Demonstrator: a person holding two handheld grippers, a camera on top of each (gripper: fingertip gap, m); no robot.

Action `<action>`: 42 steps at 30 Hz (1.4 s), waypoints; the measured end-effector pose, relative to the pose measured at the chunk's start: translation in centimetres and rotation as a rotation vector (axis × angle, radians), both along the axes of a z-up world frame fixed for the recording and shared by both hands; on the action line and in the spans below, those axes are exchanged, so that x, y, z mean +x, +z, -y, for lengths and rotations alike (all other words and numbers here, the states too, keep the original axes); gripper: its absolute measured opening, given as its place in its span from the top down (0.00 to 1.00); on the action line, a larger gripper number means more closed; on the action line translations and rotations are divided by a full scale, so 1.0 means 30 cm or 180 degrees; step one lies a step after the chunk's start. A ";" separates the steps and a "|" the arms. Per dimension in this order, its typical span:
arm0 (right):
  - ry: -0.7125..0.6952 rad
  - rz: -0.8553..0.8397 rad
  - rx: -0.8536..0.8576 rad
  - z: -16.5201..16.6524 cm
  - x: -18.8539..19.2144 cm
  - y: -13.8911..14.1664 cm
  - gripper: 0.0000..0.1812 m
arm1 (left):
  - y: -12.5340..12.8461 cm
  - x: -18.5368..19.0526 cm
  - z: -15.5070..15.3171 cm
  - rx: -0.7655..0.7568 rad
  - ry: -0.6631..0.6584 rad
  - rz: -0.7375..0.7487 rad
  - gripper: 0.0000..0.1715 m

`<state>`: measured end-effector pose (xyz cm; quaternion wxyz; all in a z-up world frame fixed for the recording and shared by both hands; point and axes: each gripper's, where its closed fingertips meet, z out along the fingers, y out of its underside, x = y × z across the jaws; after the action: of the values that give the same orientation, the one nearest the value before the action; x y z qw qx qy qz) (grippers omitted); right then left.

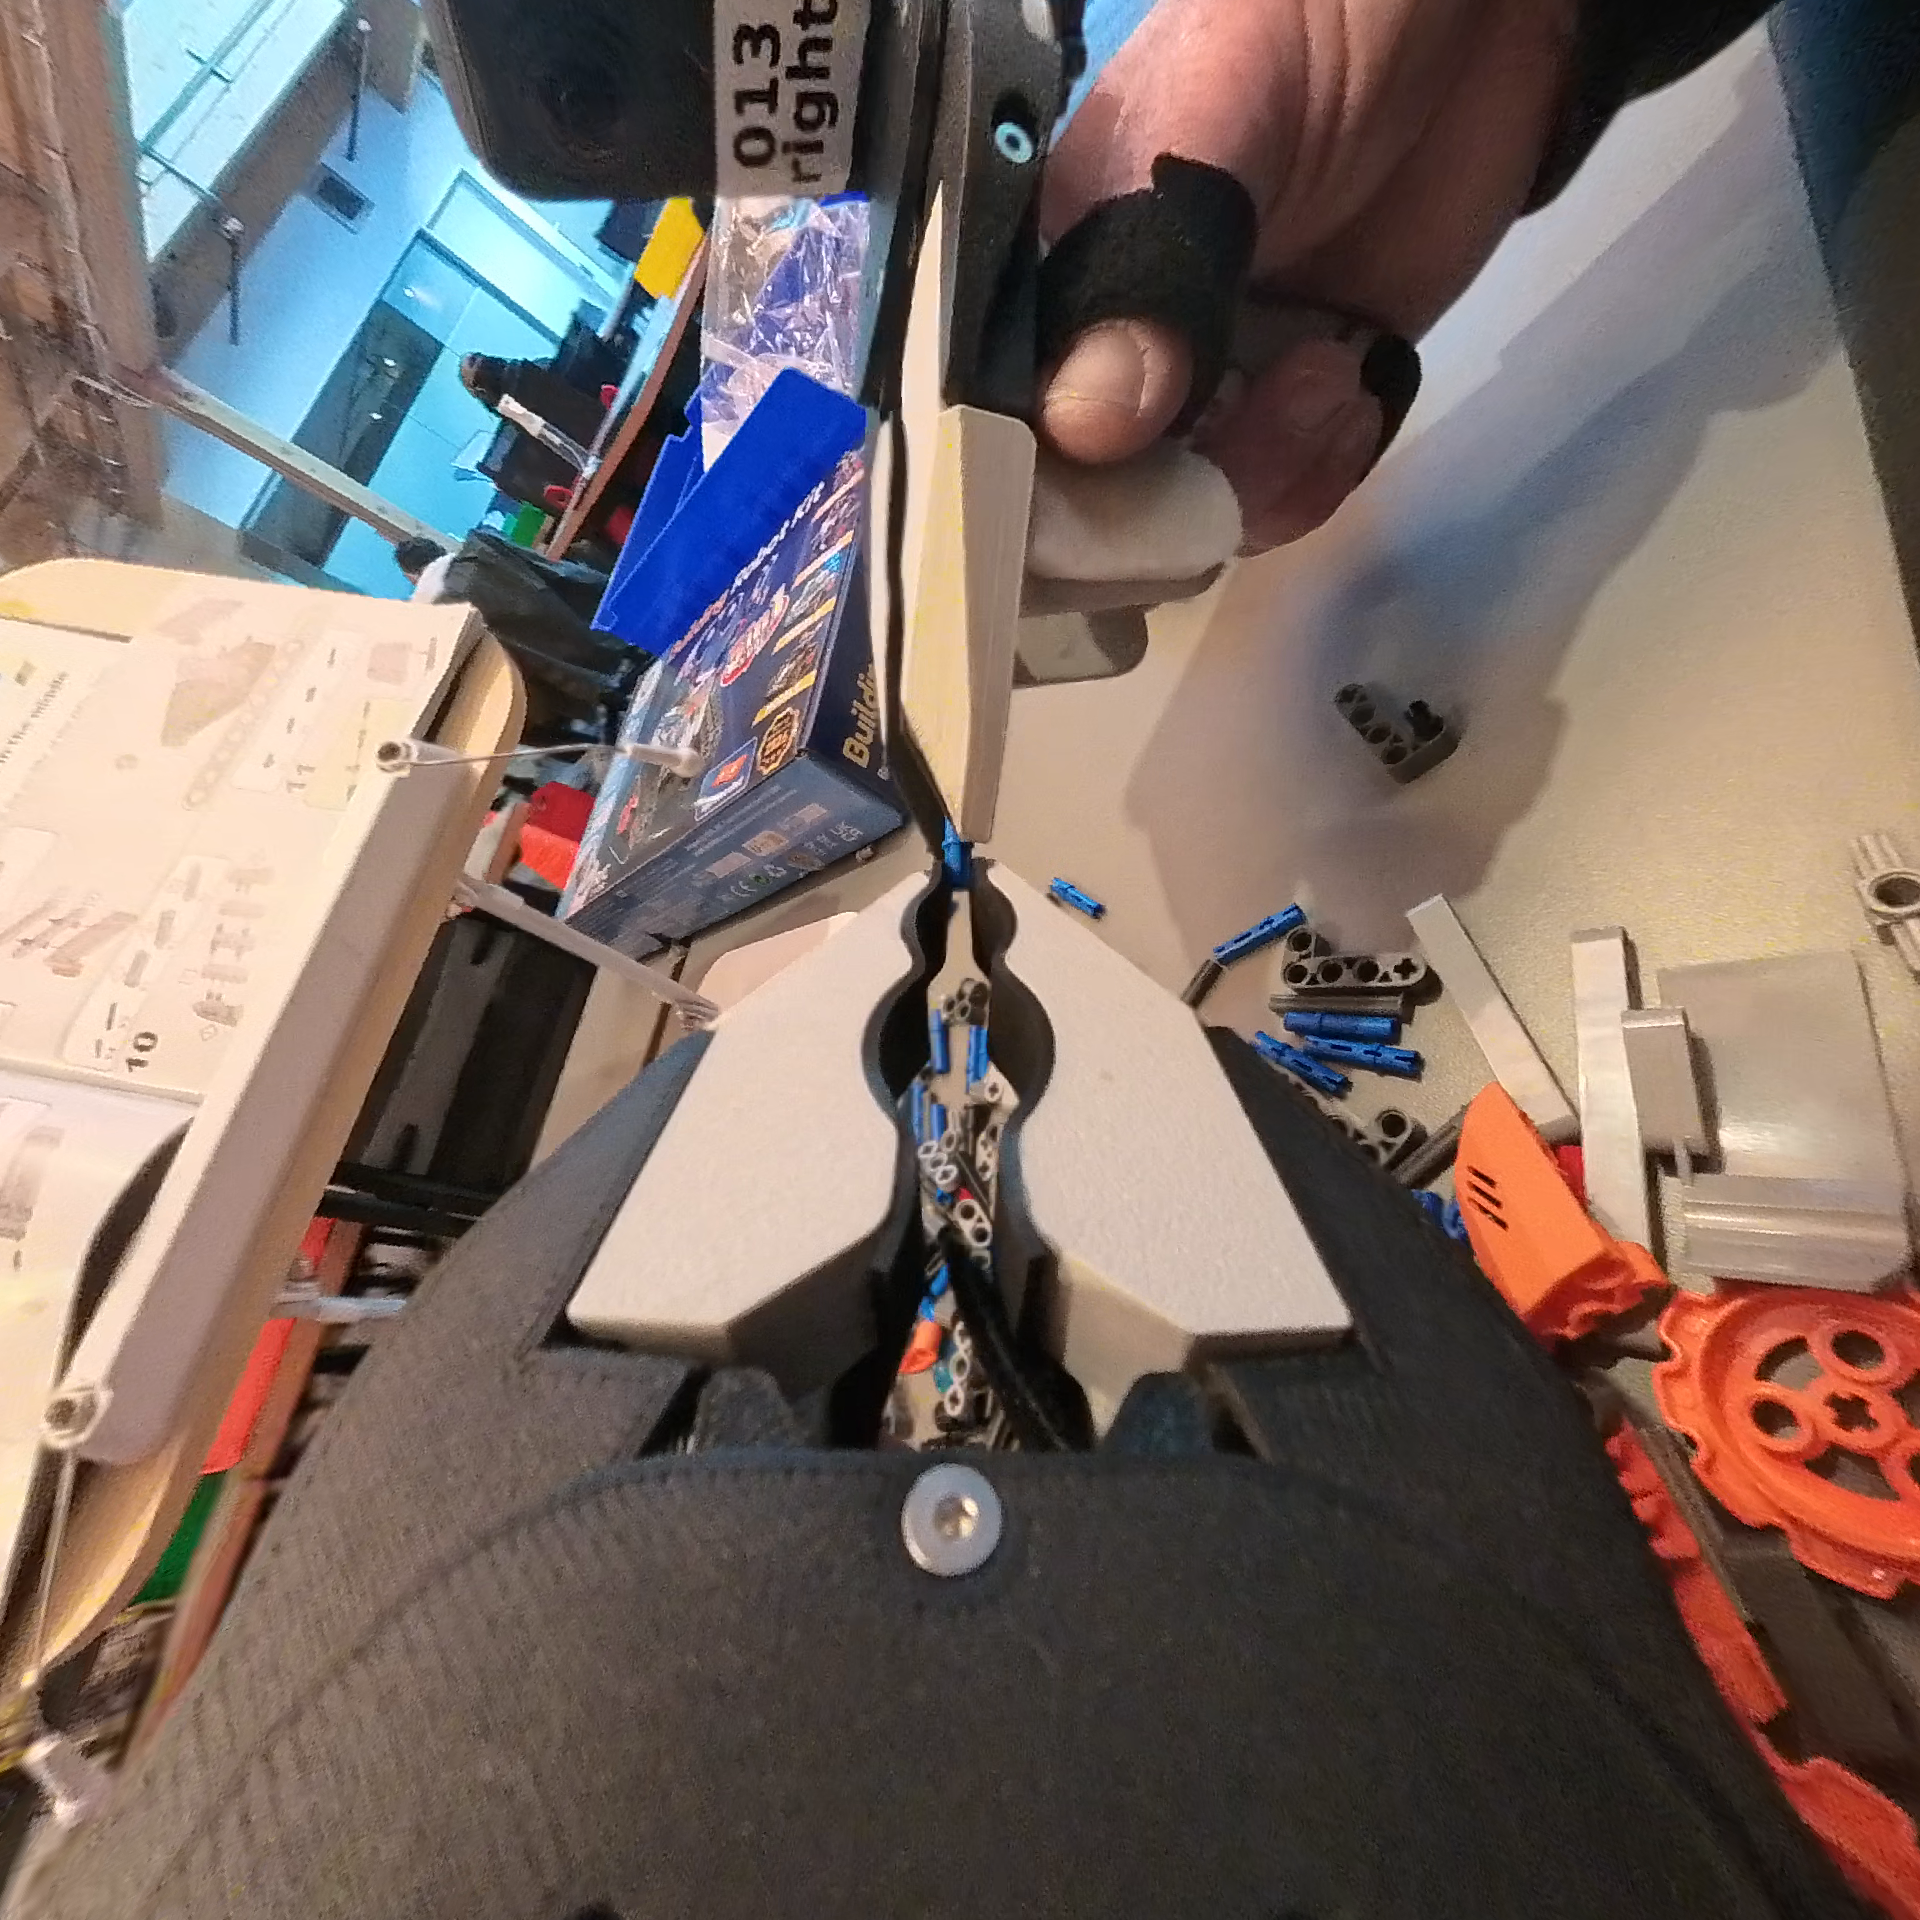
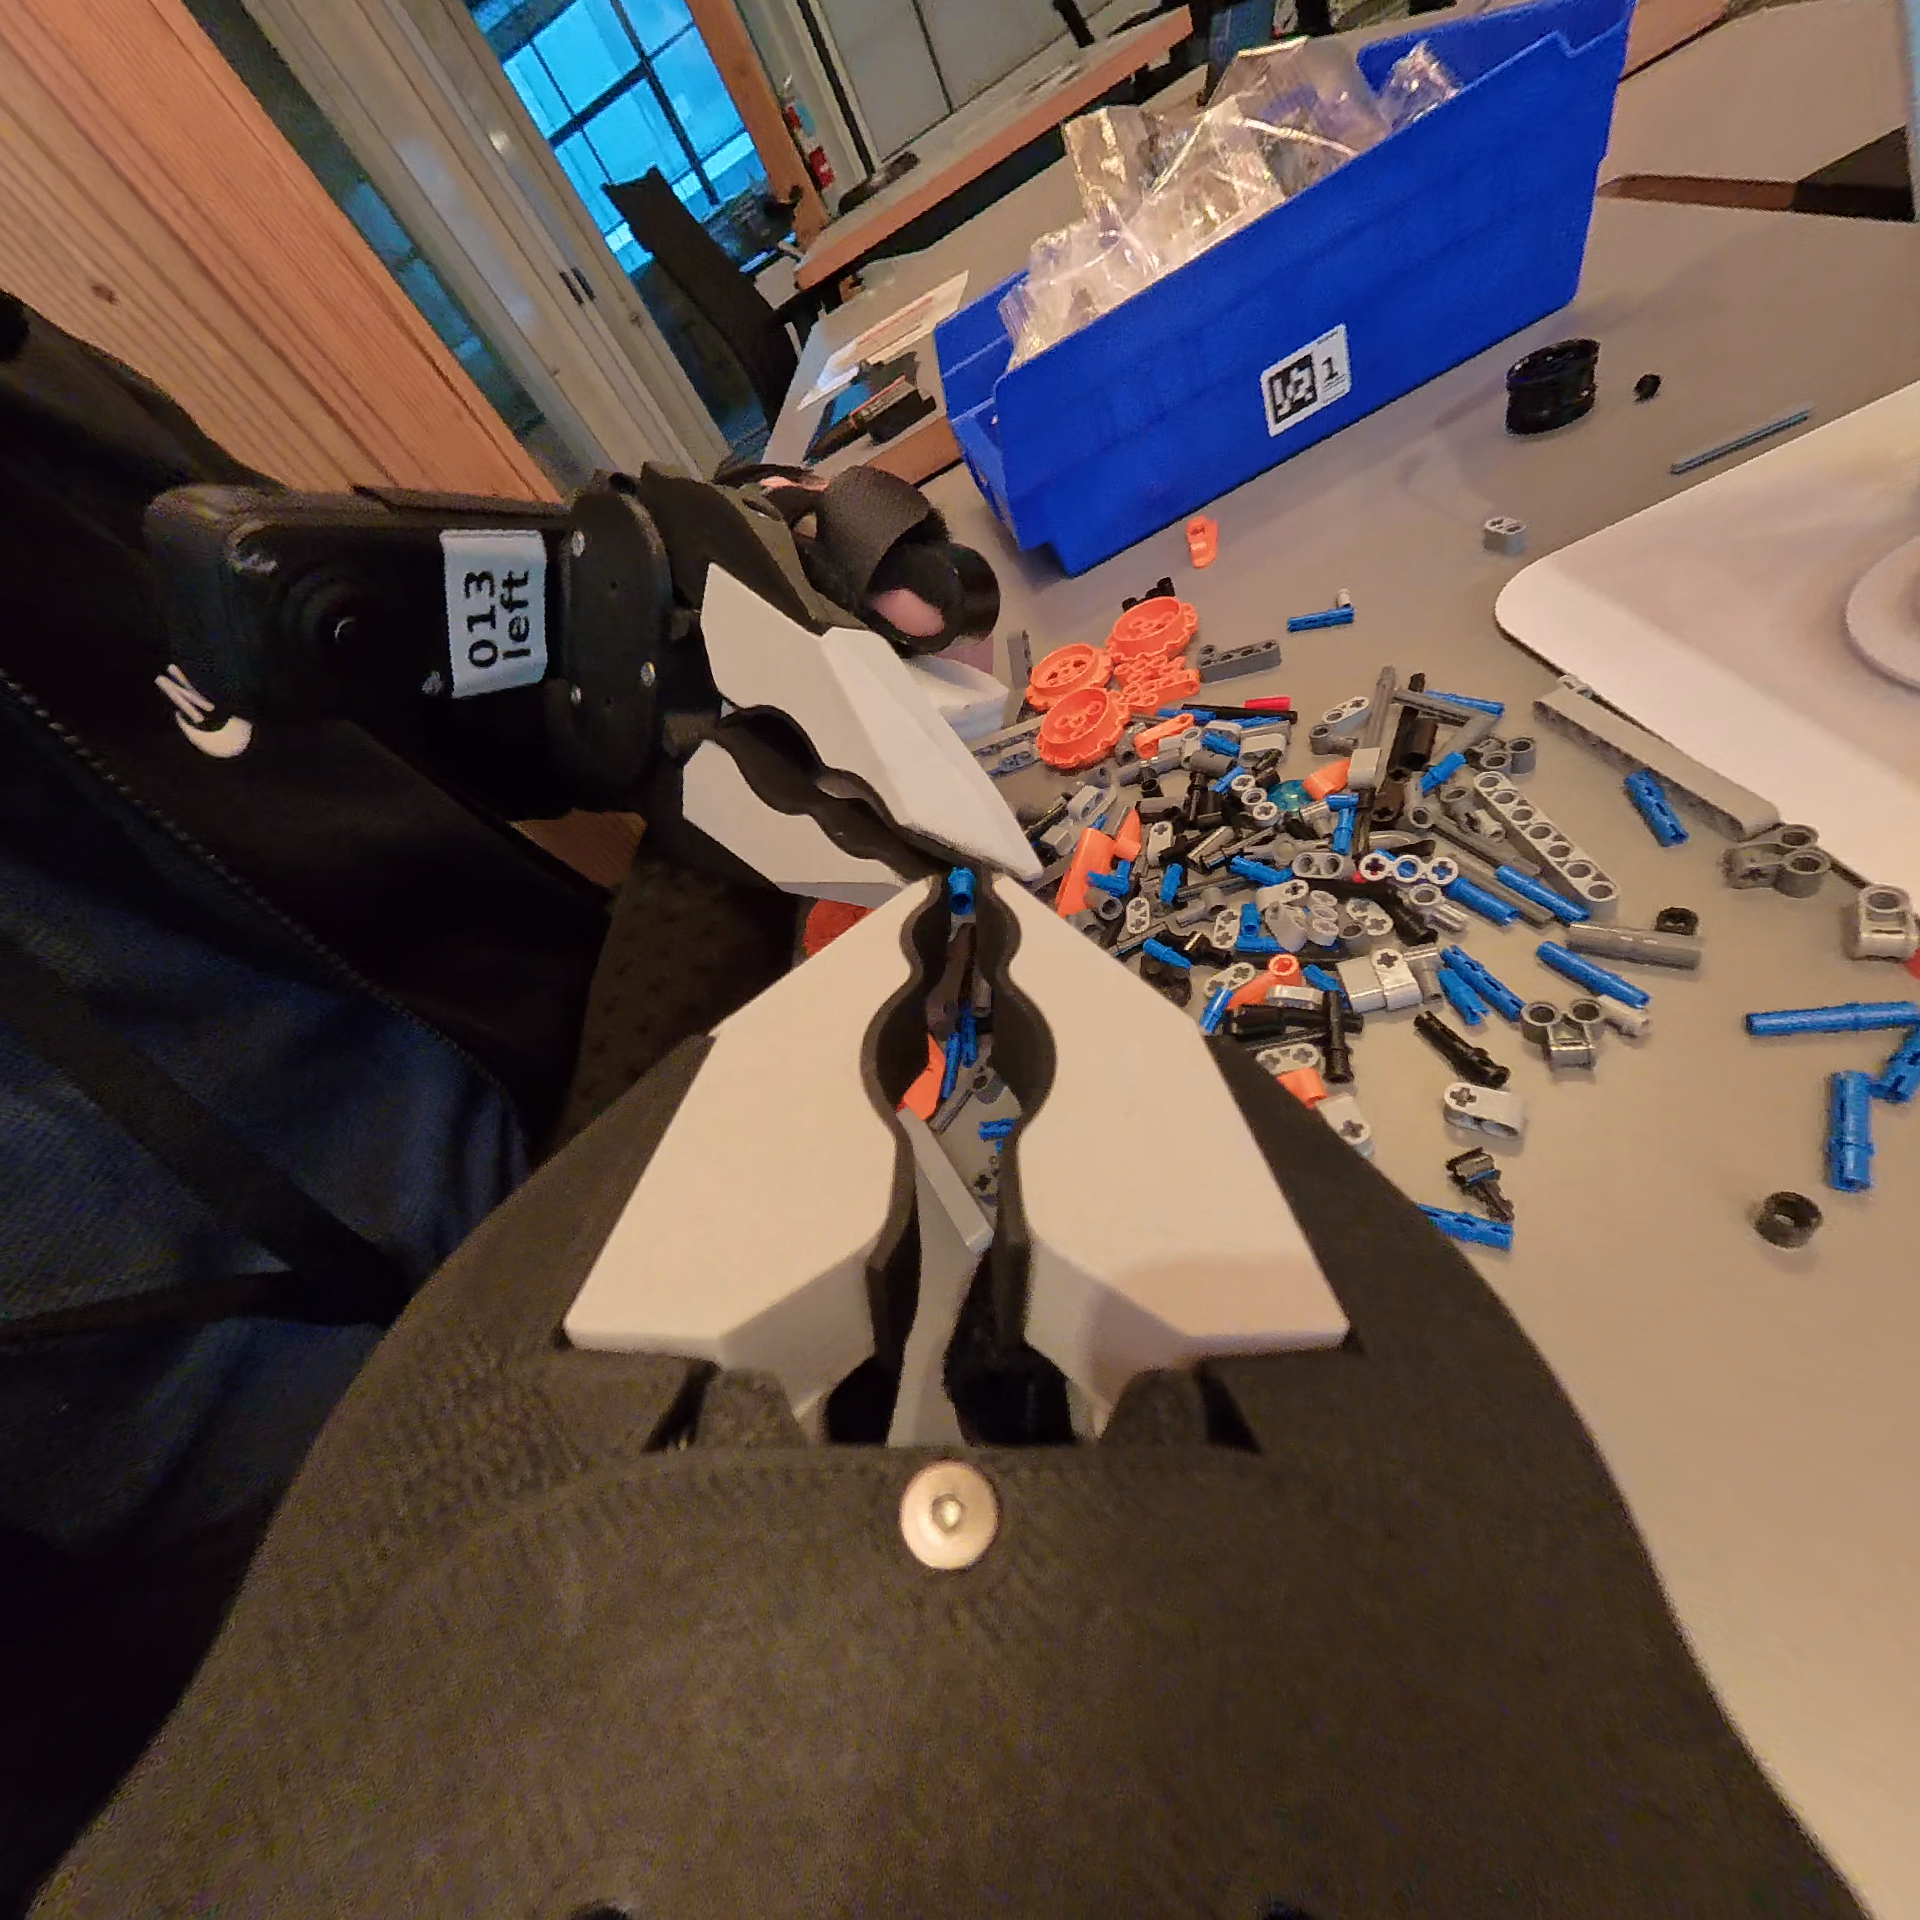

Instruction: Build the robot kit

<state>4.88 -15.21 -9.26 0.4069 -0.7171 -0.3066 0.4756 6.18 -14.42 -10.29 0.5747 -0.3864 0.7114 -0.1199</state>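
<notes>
Two hand-held grippers meet tip to tip above a grey counter (image 2: 1558,1455). The left gripper (image 1: 961,894) has its fingers closed to a narrow slit on a small blue pin (image 1: 953,858) at their tips. The right gripper (image 2: 961,902) pinches the same blue pin (image 2: 961,886) from the opposite side, its fingers likewise drawn together. A gloved hand (image 1: 1247,312) works the right gripper's handle, seen beyond the left fingers. Past the right fingers and to their right lies a loose heap of building pieces (image 2: 1351,883): blue pins, grey beams, black connectors. Orange gear wheels (image 2: 1101,675) lie at the heap's far edge, just beyond the left gripper's fingers. A blue bin (image 2: 1299,343) holding clear bags stands farther off. To the left of the left fingers, an instruction booklet (image 1: 187,831) rests on a stand.
</notes>
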 end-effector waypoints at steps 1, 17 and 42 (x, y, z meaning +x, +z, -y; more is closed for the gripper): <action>-0.0028 -0.0012 0.0010 -0.001 0.001 0.003 0.98 | 0.003 0.001 -0.003 0.0093 0.0027 -0.0006 0.99; 0.0040 0.2556 0.0403 0.157 0.280 -0.229 0.99 | -0.256 0.127 0.223 -0.1434 -0.0206 -0.1315 0.83; 0.0721 0.3460 0.0560 0.147 0.272 -0.302 0.99 | -0.291 0.154 0.229 -0.0959 -0.0364 -0.1369 0.97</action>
<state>13.04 -19.61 -18.32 0.1950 -0.7851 -0.5857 0.0510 10.78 -21.28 -19.01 0.3386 -0.4434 0.8119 -0.1719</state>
